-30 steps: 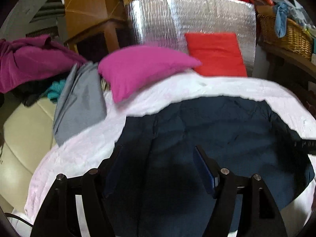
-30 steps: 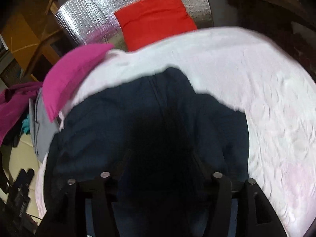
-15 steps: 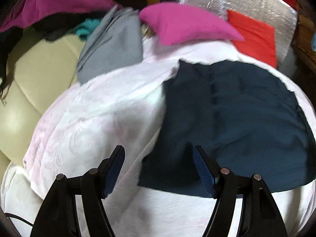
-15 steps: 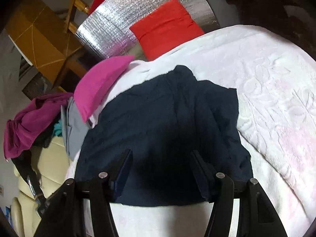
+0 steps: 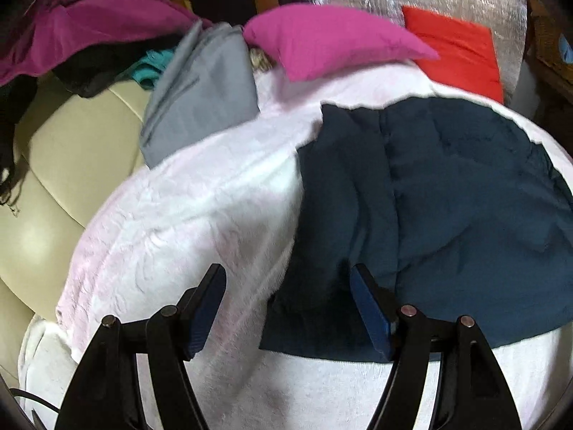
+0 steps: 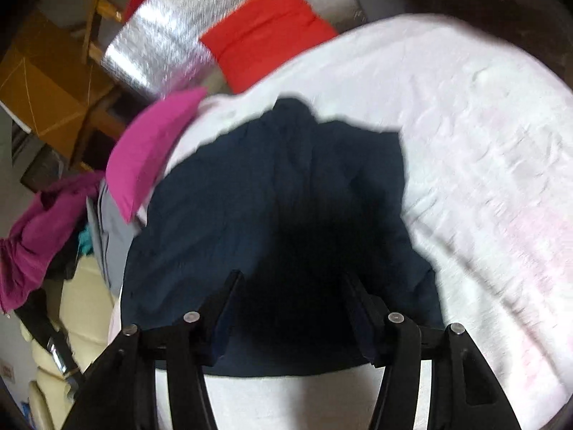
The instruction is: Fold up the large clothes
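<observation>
The left gripper (image 5: 288, 279) is seen from behind, with its two black arms reaching forward from the near edge. Its jaws are held wide apart, and nothing is pinched between them. The blue pads (image 5: 206, 306) on the inner sides of the fingers can be seen, one on the left and one on the right. The right gripper (image 6: 292, 288) is held the same way, with its two black arms pointed forward and a little down. Its jaws are also spread wide, and nothing is gripped. Its fingertips (image 6: 229, 286) are partly lost in dark shadow.
</observation>
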Demonstrator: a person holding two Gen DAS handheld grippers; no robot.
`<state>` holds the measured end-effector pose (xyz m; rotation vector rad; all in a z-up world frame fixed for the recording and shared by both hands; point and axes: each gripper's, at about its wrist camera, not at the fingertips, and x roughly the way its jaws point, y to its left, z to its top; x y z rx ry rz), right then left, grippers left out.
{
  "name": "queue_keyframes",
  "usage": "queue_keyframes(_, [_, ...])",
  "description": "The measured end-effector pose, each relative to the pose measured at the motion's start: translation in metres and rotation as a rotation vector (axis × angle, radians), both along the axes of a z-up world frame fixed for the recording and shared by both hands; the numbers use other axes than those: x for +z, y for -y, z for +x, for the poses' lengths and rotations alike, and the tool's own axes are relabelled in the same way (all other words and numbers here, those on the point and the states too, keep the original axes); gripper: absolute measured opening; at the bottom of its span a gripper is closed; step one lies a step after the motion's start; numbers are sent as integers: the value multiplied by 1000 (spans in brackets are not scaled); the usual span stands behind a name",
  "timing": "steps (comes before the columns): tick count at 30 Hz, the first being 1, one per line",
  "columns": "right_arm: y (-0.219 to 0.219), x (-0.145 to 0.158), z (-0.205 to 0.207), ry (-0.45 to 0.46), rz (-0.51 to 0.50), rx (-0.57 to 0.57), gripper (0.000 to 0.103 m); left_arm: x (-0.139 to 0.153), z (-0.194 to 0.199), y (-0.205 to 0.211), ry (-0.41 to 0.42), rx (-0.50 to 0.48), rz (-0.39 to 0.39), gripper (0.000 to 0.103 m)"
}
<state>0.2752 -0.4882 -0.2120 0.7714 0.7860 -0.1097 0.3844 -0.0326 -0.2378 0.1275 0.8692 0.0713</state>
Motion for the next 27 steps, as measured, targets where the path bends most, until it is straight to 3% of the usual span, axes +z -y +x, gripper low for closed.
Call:
queue_keyframes(4, [12,-11,6,-24,55,-4,61,5,4,-7,38,12,-20,73])
queue_keyframes(9, [-7,-24,27,-128,-10,44,64,9,2,-3,69,4,-6,73])
queue_keyframes(11, [-10,-19,26,-110,-20,50,69,10,2,-2,80,3,2,73])
queue_keyframes(16, [-8,-6,16,-48,-17,25,69,12,1,-2,88,6,4,73])
queue_keyframes(27, [8,1,1,-13,-39,15,69,7,4,-5,64,17,2,73])
